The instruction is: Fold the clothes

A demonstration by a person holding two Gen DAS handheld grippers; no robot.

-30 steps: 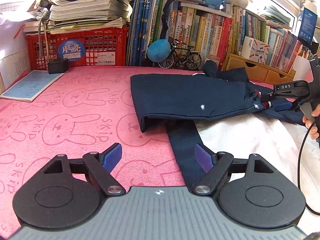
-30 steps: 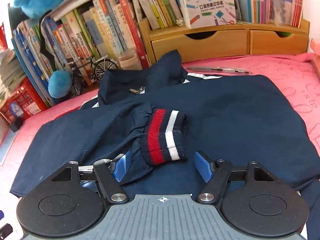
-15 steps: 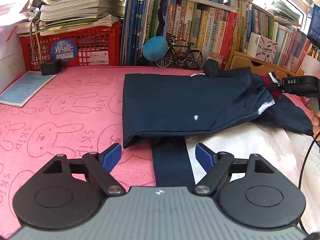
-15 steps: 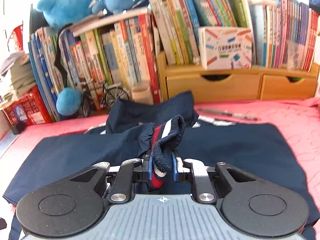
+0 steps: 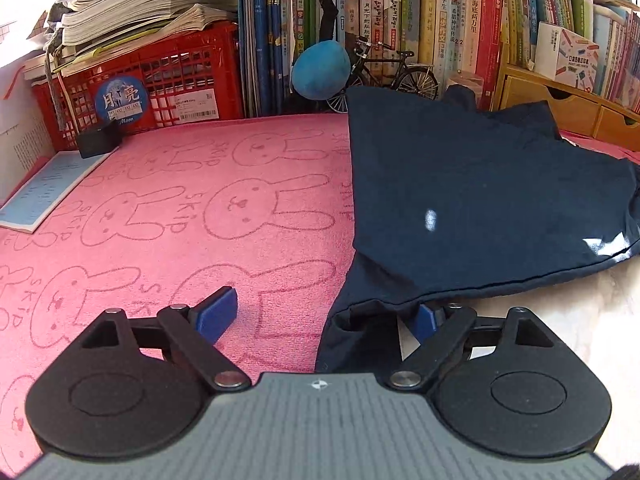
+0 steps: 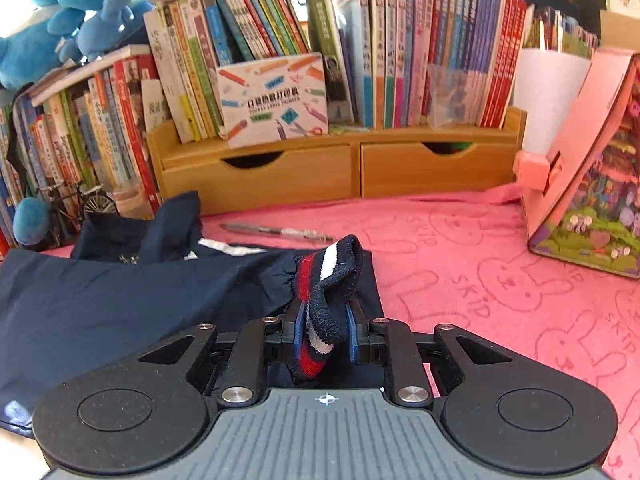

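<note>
A navy jacket (image 5: 480, 200) lies spread on the pink rabbit-print mat (image 5: 200, 208). In the left wrist view my left gripper (image 5: 320, 316) stands wide with its jaws still opening; the jacket's near left corner hangs between them and its hem covers the right fingertip (image 5: 426, 318). The right wrist view shows the same jacket (image 6: 120, 304) stretching off to the left. My right gripper (image 6: 326, 332) grips the red, white and navy striped cuff (image 6: 332, 264) and holds it up off the mat; its jaws are easing open slightly.
Books, a red crate (image 5: 160, 80), a model bicycle (image 5: 384, 68) and wooden drawers (image 6: 320, 168) line the back. A pen (image 6: 276, 232) lies behind the cuff. At the right stands a pink box (image 6: 592, 168), and a white cloth (image 5: 560, 320) lies under the jacket's near edge.
My right gripper closed on the striped cuff, lifted it and carried it to the right. My left gripper moved in to the jacket's near left corner, whose hem now covers its right fingertip.
</note>
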